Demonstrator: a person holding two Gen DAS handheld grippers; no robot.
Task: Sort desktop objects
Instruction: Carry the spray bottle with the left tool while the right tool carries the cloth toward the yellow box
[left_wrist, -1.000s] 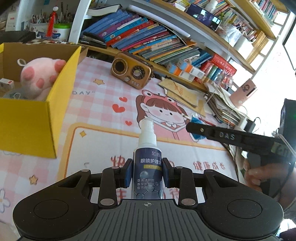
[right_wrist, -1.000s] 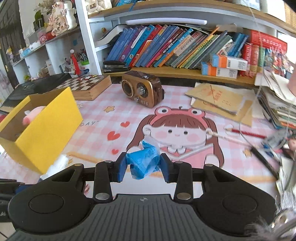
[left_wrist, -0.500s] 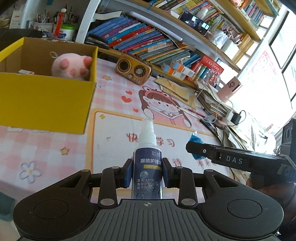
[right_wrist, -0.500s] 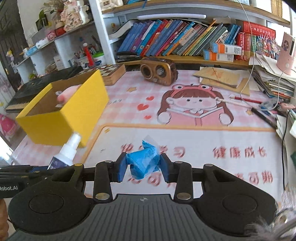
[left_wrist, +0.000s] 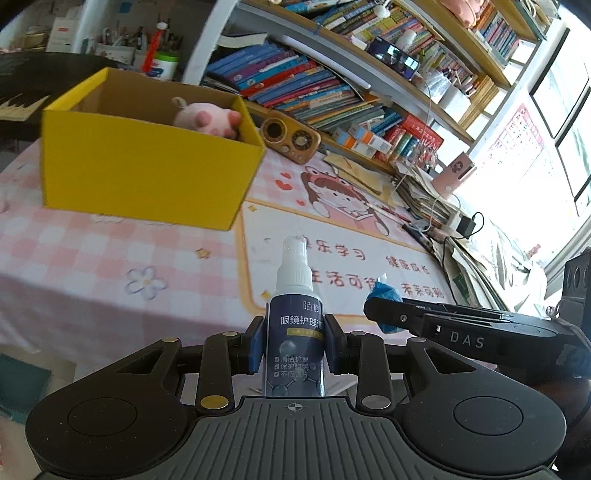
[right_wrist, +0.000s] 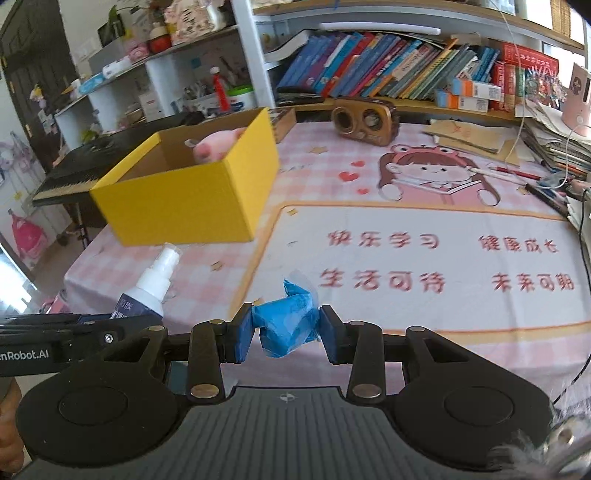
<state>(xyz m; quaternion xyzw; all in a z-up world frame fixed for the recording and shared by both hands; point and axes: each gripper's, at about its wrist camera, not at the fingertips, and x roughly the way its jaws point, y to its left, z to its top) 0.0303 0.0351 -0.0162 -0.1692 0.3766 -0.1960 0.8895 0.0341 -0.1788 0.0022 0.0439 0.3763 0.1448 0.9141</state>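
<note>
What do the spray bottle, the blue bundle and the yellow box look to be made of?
Spray bottle: likely plastic, glossy printed label, white nozzle. Blue bundle: thin crinkled film or wrapper, probably plastic; folds show. Yellow box: cardboard, matte yellow outside, brown inside.

The box (left_wrist: 147, 173) is bright yellow, the plush toy (left_wrist: 207, 119) inside it pink. The spray bottle (left_wrist: 295, 347) is navy with a white top. The wrapper (right_wrist: 286, 321) is blue. The tablecloth (right_wrist: 406, 258) is pink-and-white checked.

2 wrist views look down-forward, sharing the yellow box (left_wrist: 140, 173) (right_wrist: 192, 199)
</note>
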